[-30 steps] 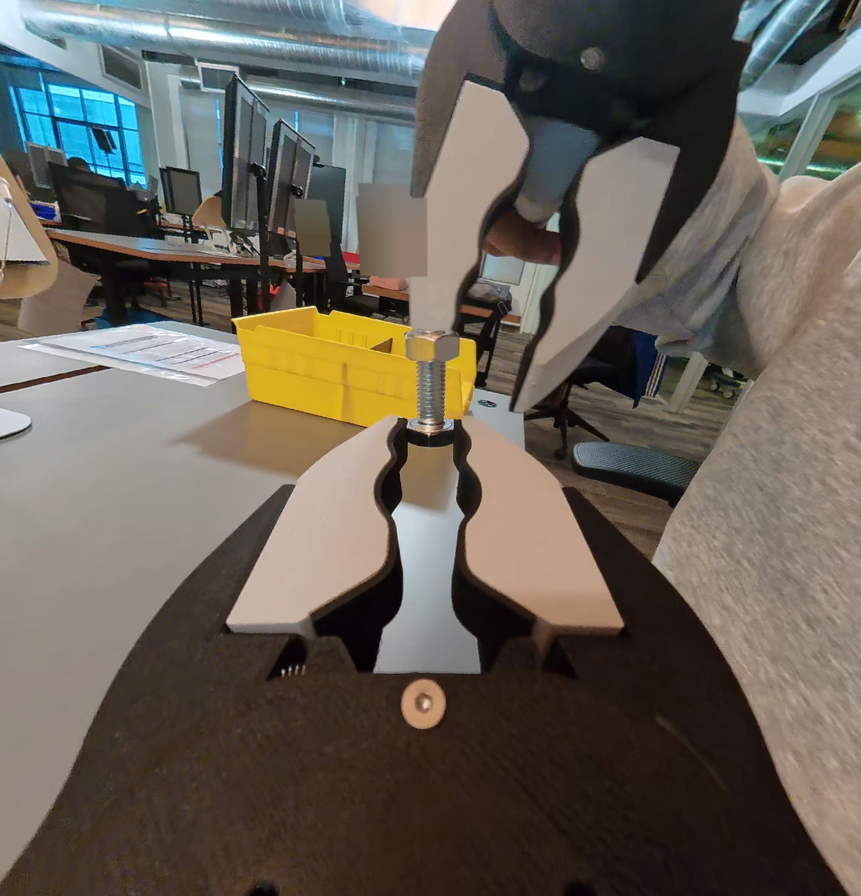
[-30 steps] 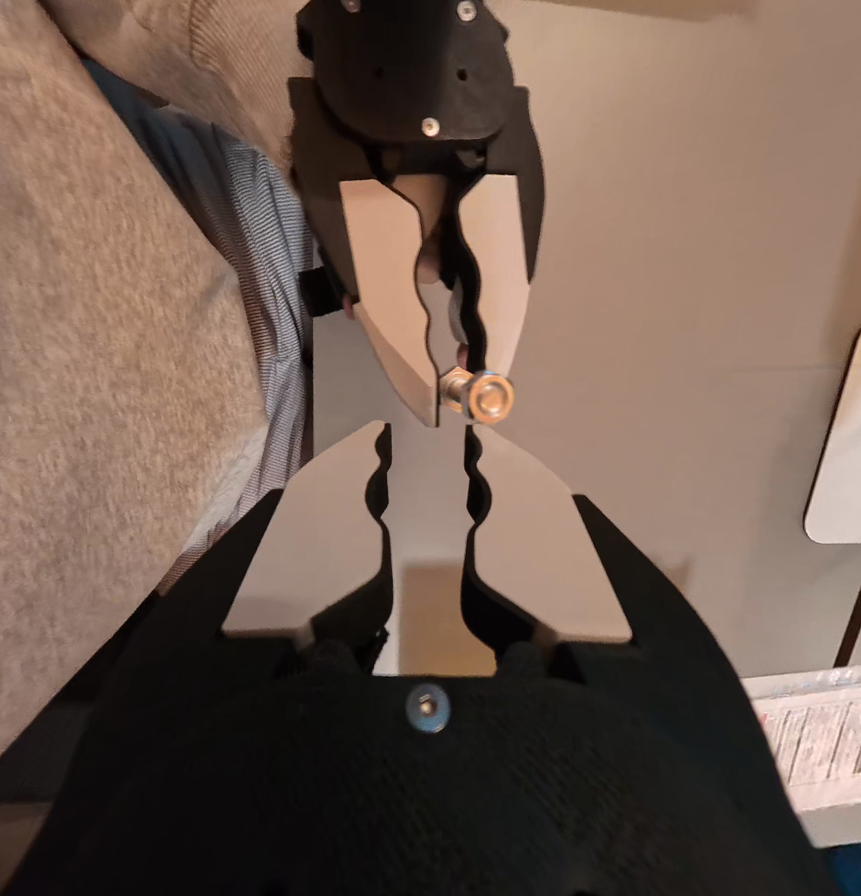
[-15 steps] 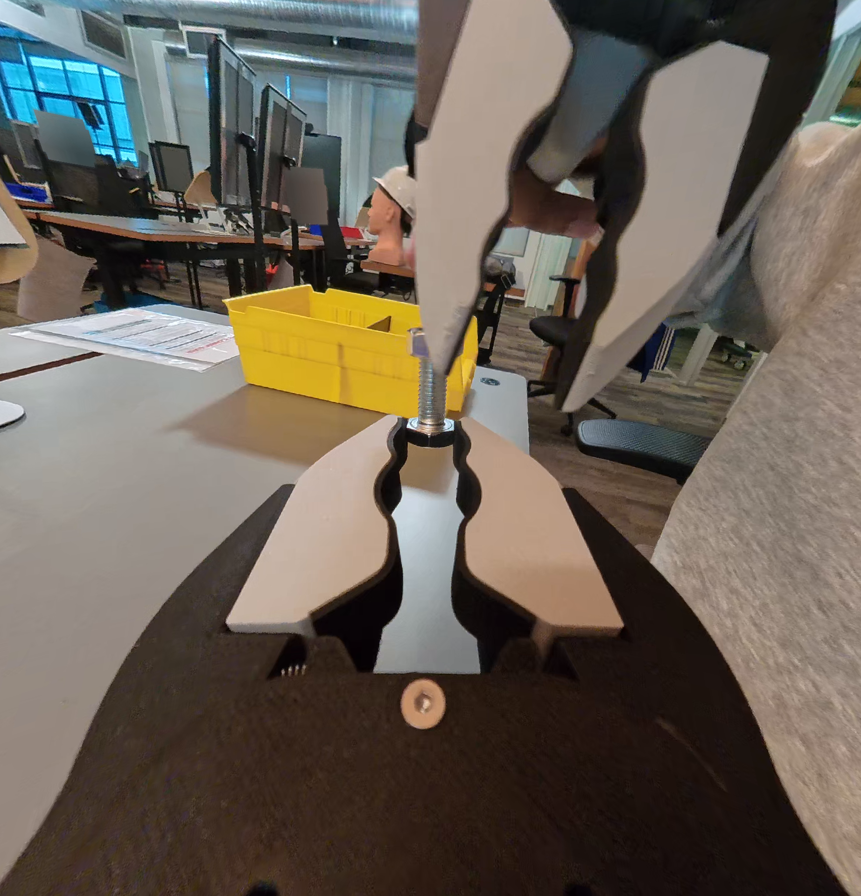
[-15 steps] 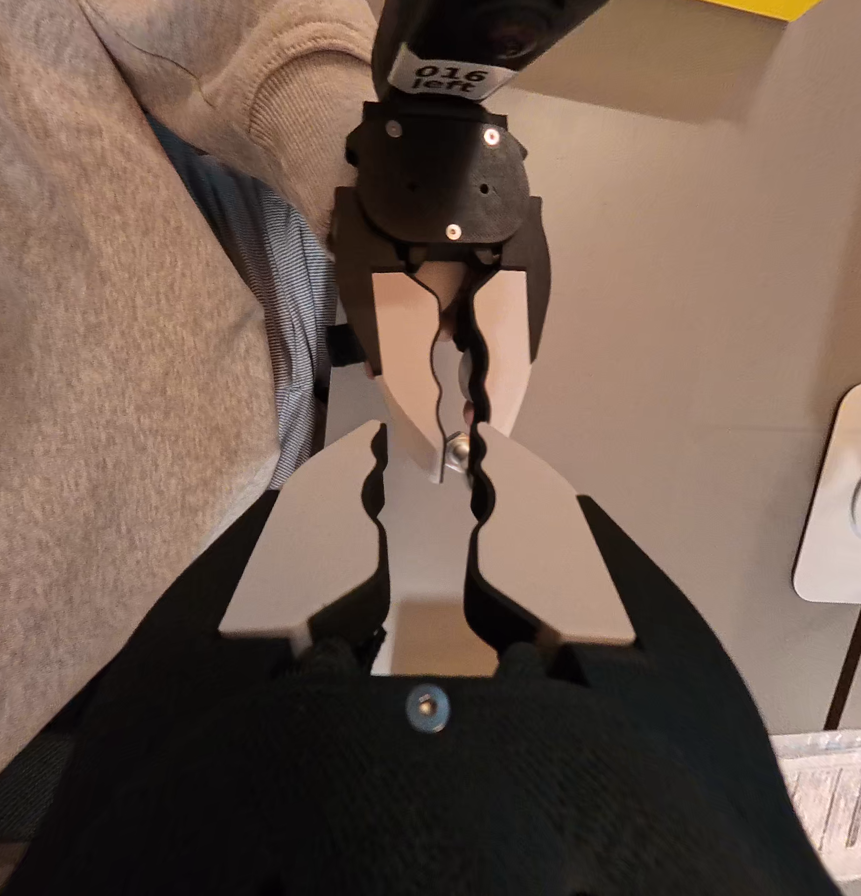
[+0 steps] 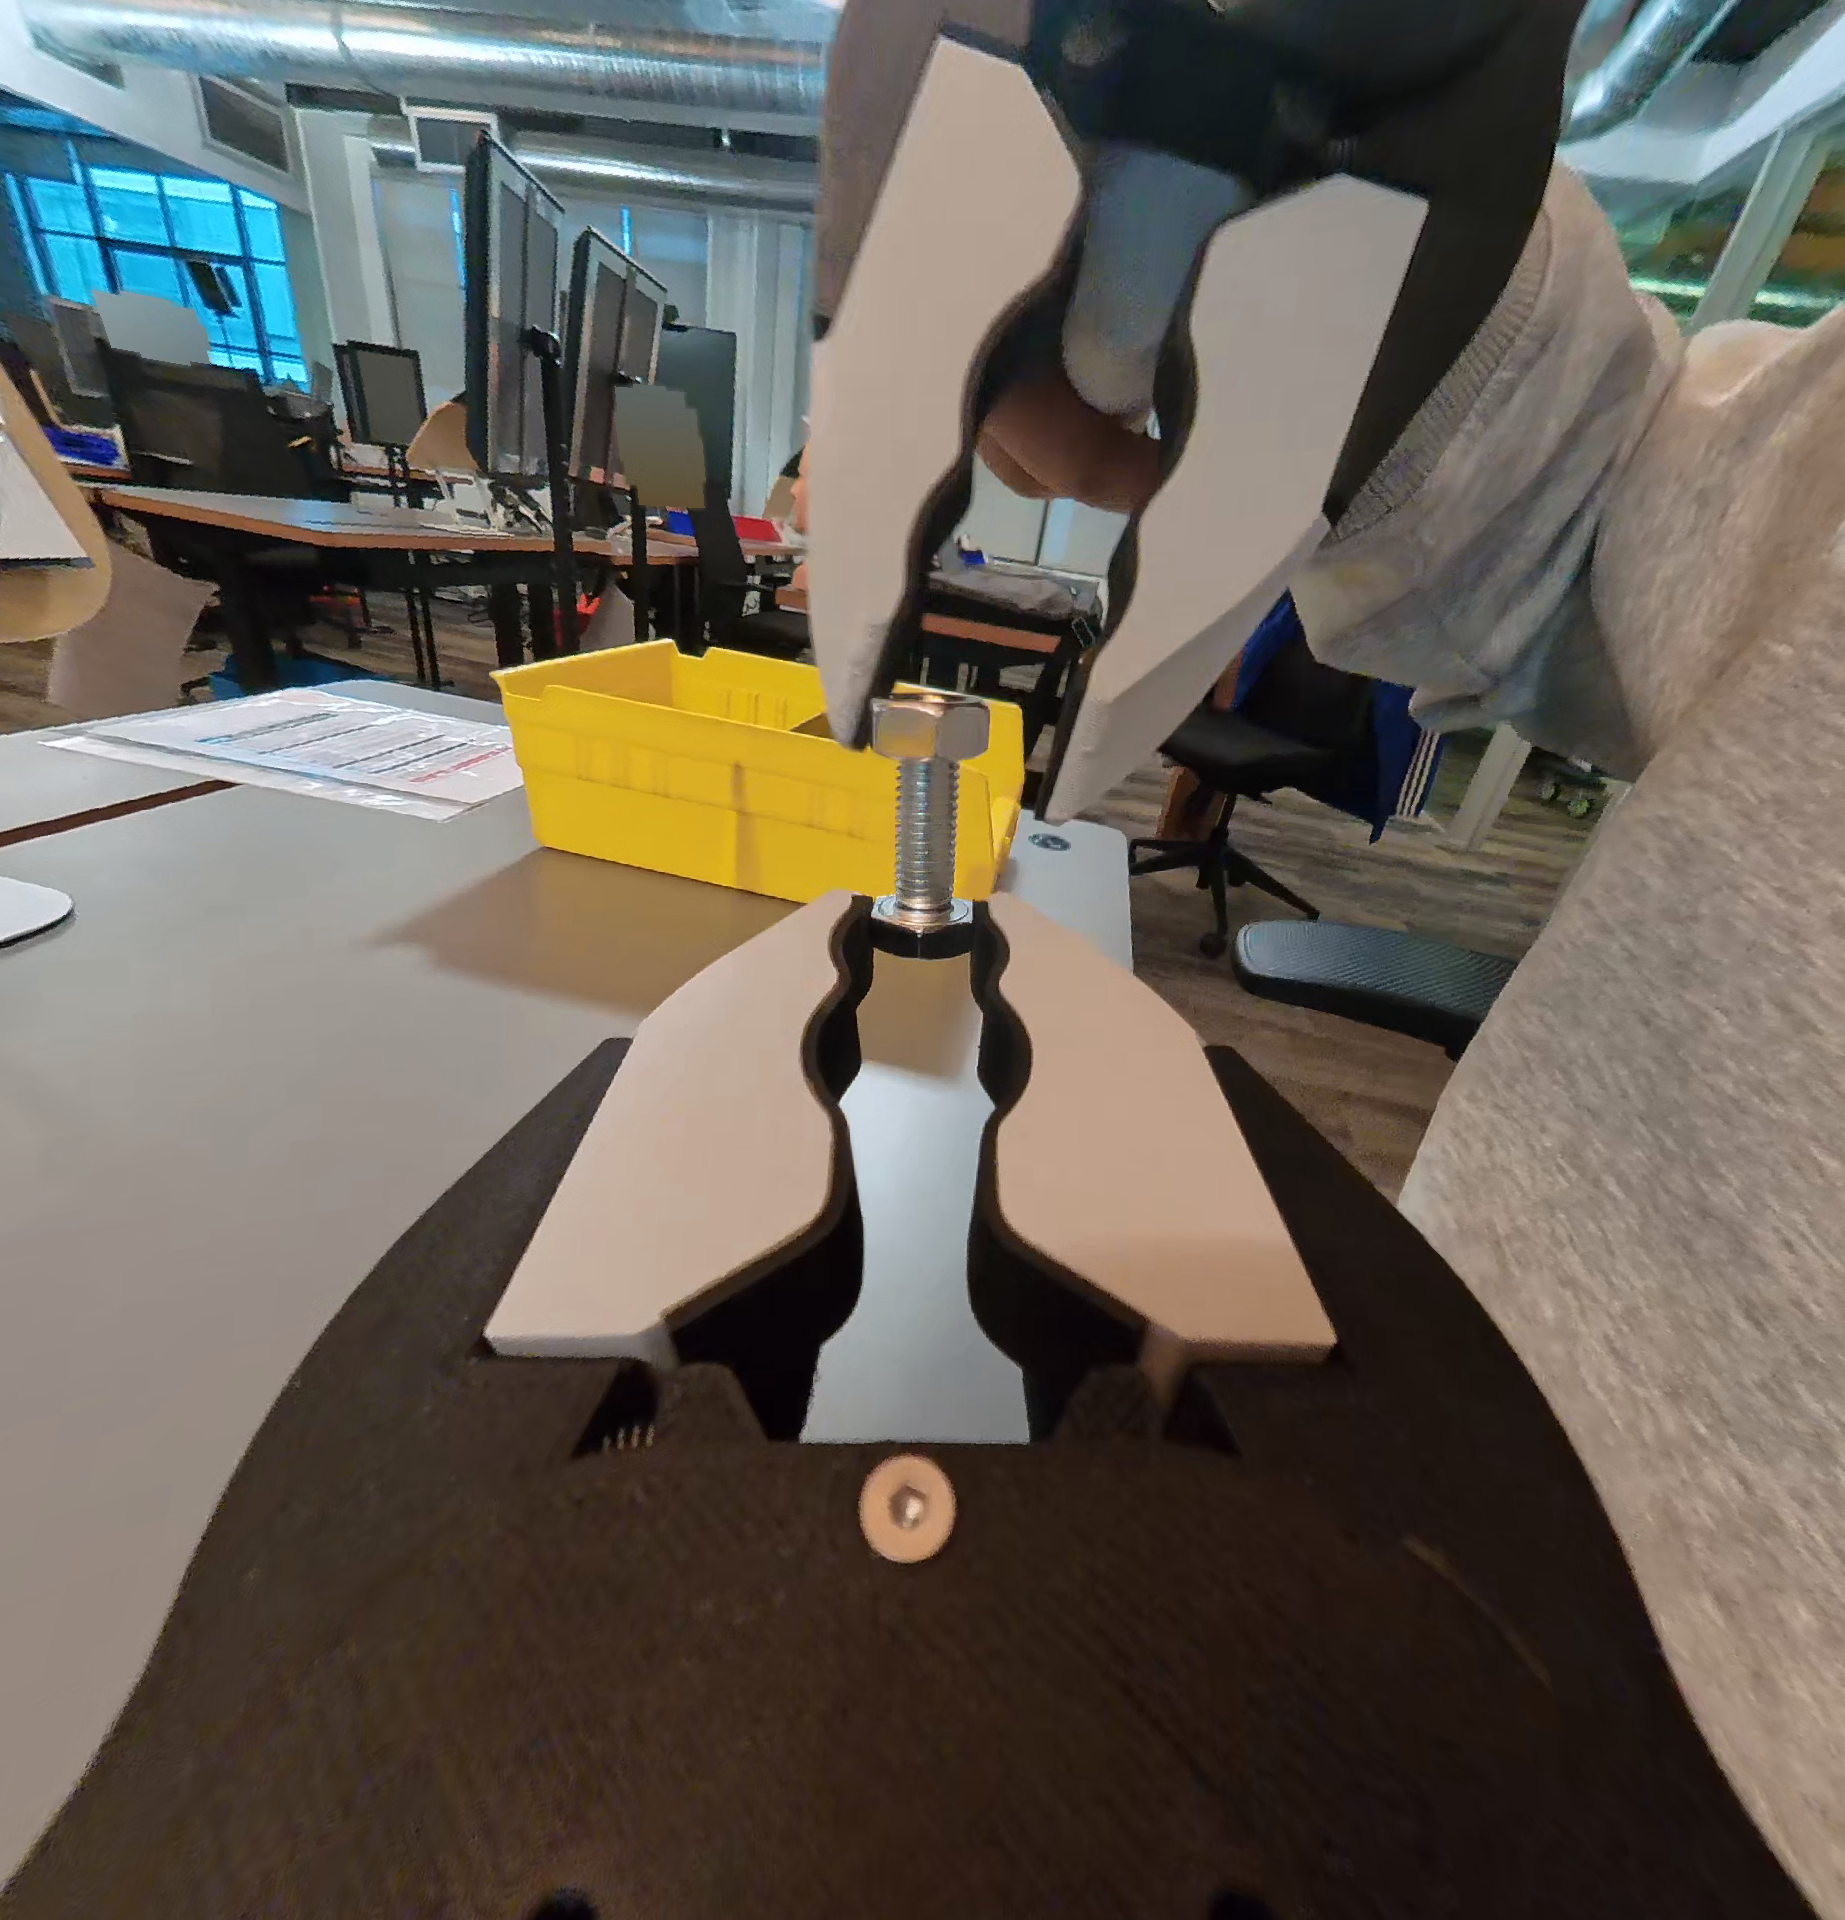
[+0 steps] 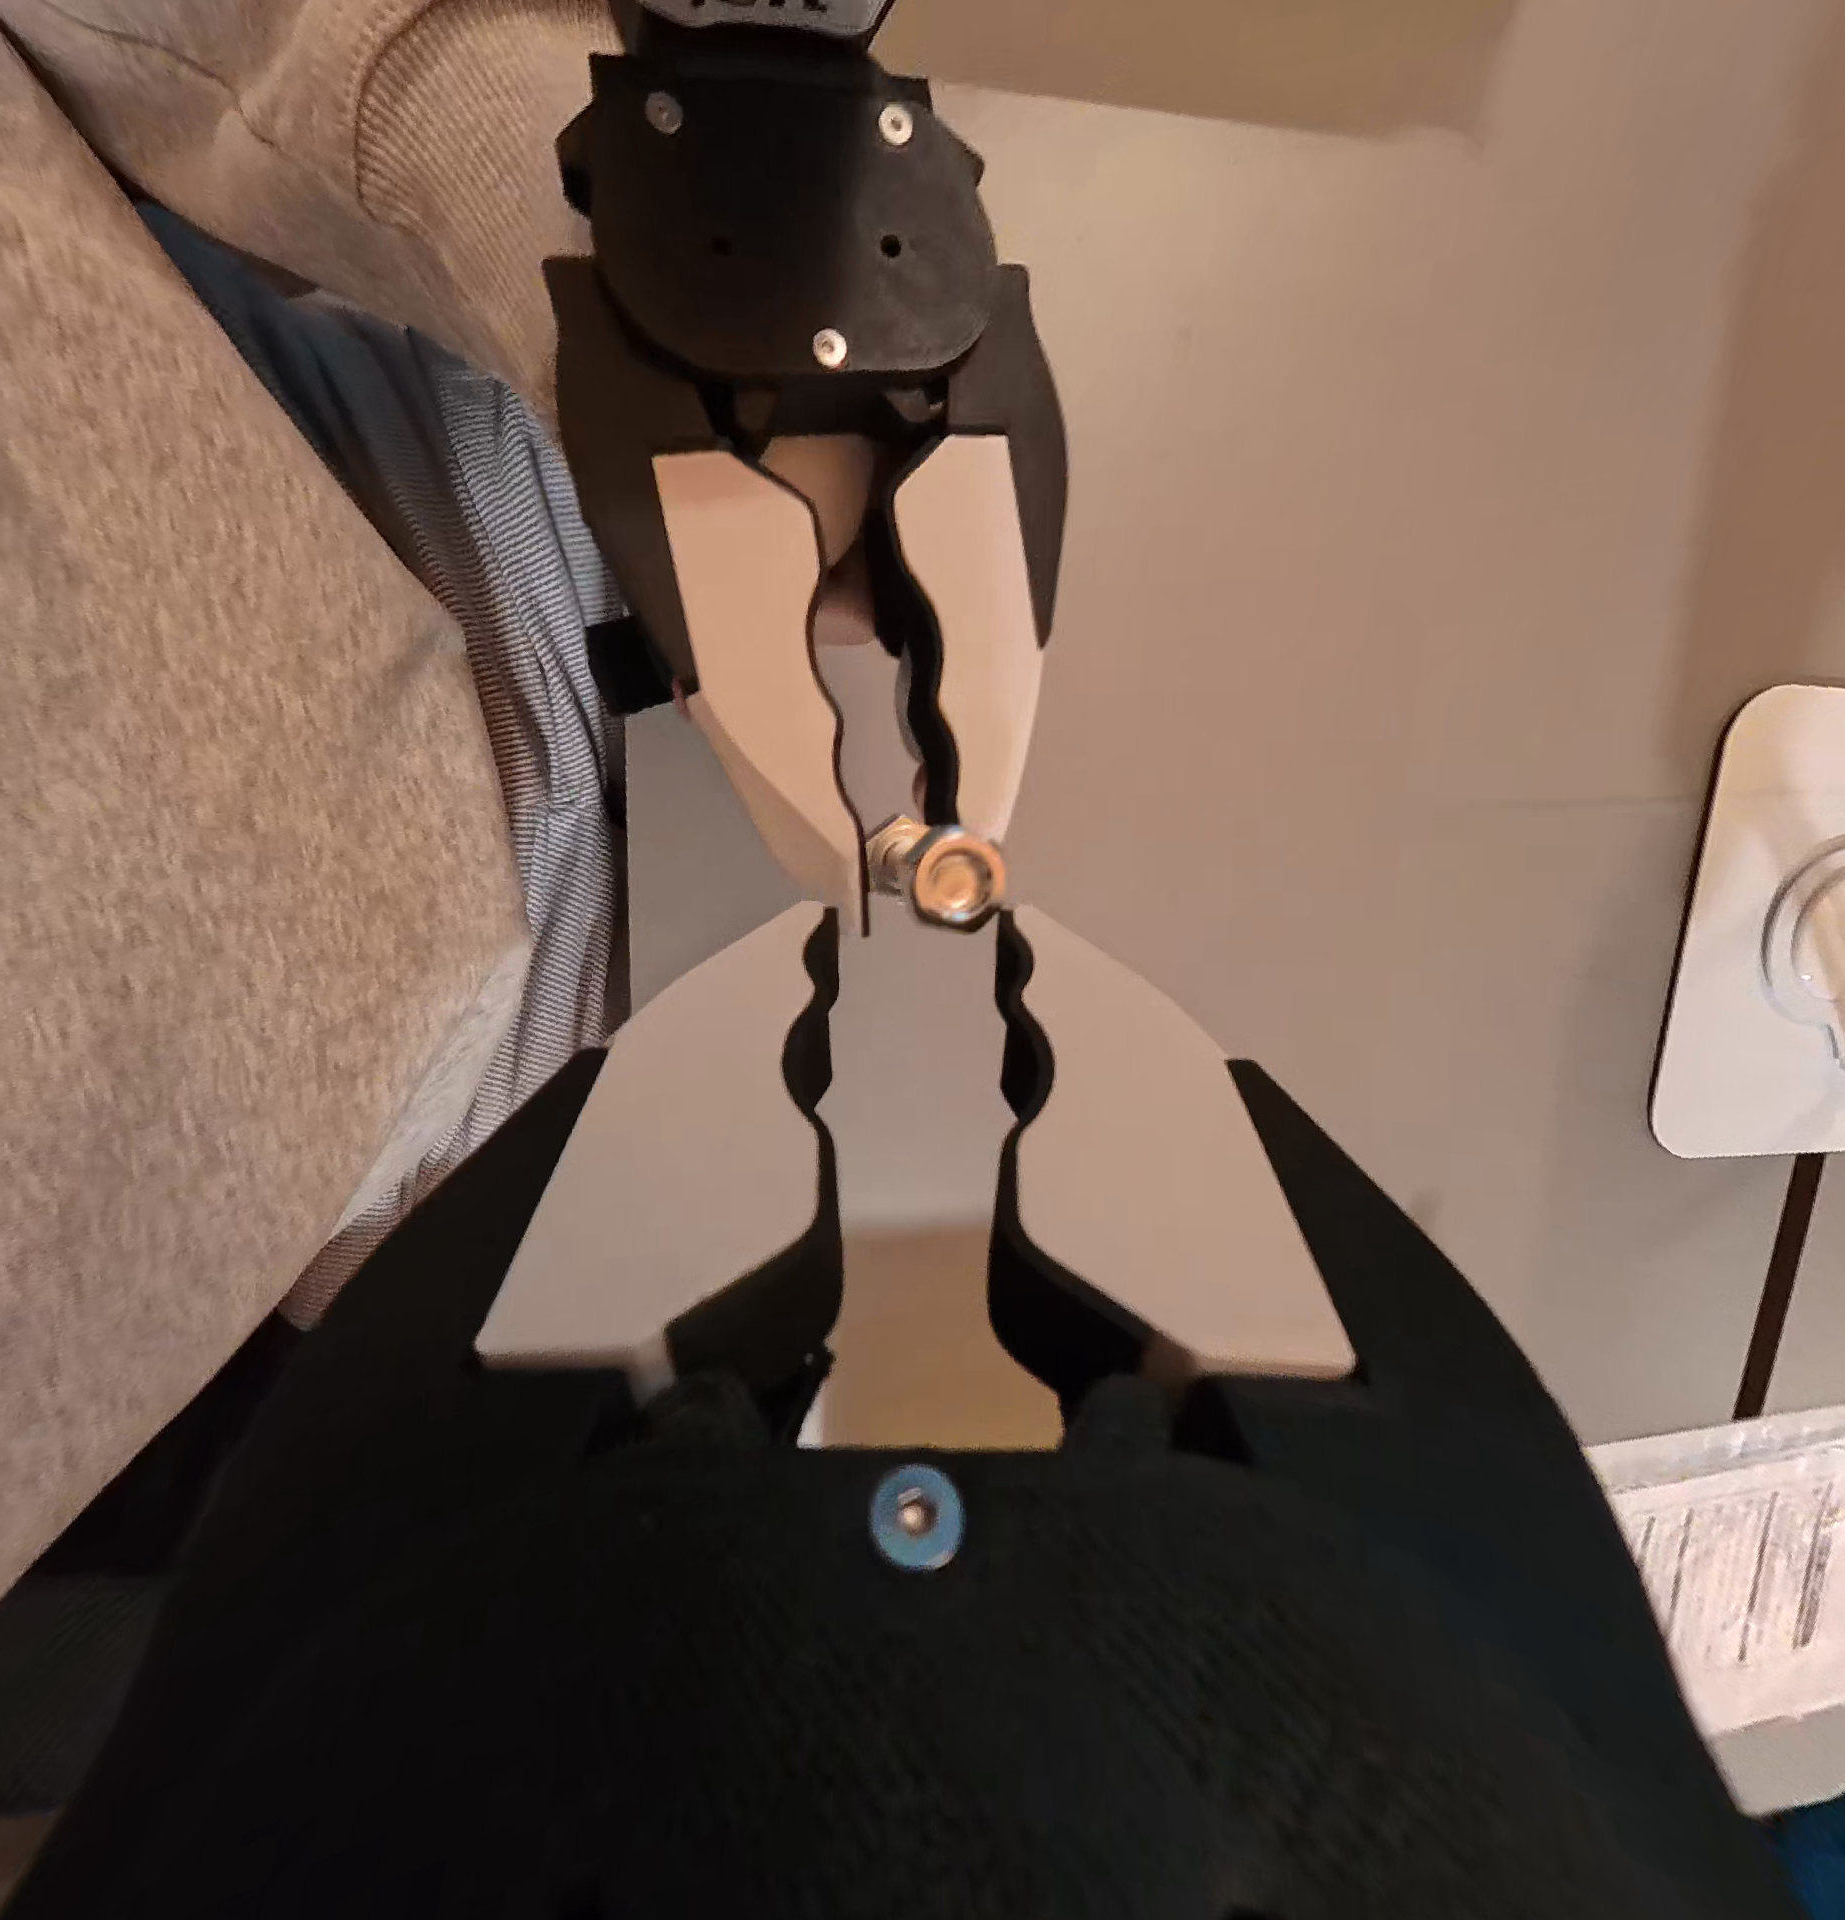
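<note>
My left gripper is shut on a hex nut at its fingertips, held above the grey table. A silver hex-head bolt stands upright in the nut. My right gripper hangs point-down from above, open, its two tips on either side of the bolt head. One of its fingers touches the head's left side; the other is apart. In the right wrist view my right gripper is open, with the bolt head just beyond its tips and the left gripper pointing toward me.
A yellow plastic bin stands on the table behind the bolt. A sheet in a plastic sleeve lies at the far left. A white plate lies to the right. A person's grey sleeve fills the right side. An office chair stands beyond the table edge.
Half a second ago the right gripper was lower, its finger covering the bolt head. It has since drawn back up, so the head shows. The left gripper has kept hold of the nut.
</note>
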`<state>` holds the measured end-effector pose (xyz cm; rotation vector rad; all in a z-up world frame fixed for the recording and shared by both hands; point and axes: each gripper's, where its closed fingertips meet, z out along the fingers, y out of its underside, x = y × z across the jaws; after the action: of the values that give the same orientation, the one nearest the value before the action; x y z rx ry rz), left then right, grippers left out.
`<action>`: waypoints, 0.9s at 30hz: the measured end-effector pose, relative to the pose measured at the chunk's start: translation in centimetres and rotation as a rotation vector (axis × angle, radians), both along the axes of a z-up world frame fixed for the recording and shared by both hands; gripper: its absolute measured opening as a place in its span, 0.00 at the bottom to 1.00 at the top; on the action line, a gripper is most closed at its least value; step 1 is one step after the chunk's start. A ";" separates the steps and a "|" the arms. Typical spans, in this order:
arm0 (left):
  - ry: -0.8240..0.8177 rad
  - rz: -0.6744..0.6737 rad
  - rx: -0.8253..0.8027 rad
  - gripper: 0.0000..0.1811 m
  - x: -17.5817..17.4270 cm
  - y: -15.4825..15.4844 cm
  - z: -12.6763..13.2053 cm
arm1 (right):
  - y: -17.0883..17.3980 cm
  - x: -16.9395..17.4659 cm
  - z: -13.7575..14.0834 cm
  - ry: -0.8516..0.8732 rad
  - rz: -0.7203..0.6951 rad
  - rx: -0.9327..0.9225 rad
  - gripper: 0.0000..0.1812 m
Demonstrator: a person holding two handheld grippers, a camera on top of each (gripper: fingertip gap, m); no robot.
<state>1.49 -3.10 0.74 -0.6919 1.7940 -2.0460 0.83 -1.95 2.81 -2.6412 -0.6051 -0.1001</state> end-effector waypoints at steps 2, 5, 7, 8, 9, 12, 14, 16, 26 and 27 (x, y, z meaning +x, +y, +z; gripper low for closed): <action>-0.008 -0.006 0.025 0.11 -0.2 -0.4 -0.3 | 0.3 -0.2 0.0 0.009 0.008 0.013 0.16; -0.008 -0.011 0.038 0.11 -0.3 -0.7 -0.5 | 0.5 -0.7 -0.2 0.012 0.028 0.012 0.14; -0.005 -0.013 0.042 0.11 -0.3 -0.7 -0.6 | 0.6 -0.8 -0.3 0.000 0.039 0.010 0.13; -0.004 -0.015 0.042 0.11 -0.3 -0.7 -0.7 | 0.7 -0.8 -0.3 -0.002 0.044 0.010 0.13; -0.002 -0.018 0.043 0.10 -0.3 -0.7 -0.7 | 0.7 -0.9 -0.3 0.003 0.047 0.011 0.13; 0.003 -0.020 0.044 0.10 -0.3 -0.8 -0.8 | 0.8 -1.4 -0.2 0.026 0.062 0.019 0.12; 0.010 -0.018 0.035 0.10 -0.2 -0.6 -0.8 | 0.8 -1.6 -0.2 0.029 0.071 0.018 0.12; 0.016 -0.015 0.024 0.10 -0.1 -0.5 -0.7 | 0.7 -1.9 -0.2 0.036 0.081 0.011 0.11; 0.018 -0.006 0.015 0.10 0.0 -0.3 -0.6 | -0.4 -2.3 -0.2 0.033 0.091 -0.047 0.06; 0.019 -0.004 0.003 0.10 0.1 -0.2 -0.4 | -0.6 -2.1 -0.4 0.020 0.087 -0.057 0.06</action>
<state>1.57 -3.26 0.29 -0.7097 1.8091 -2.0458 -1.29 -2.56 2.44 -2.6628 -0.7245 -0.0305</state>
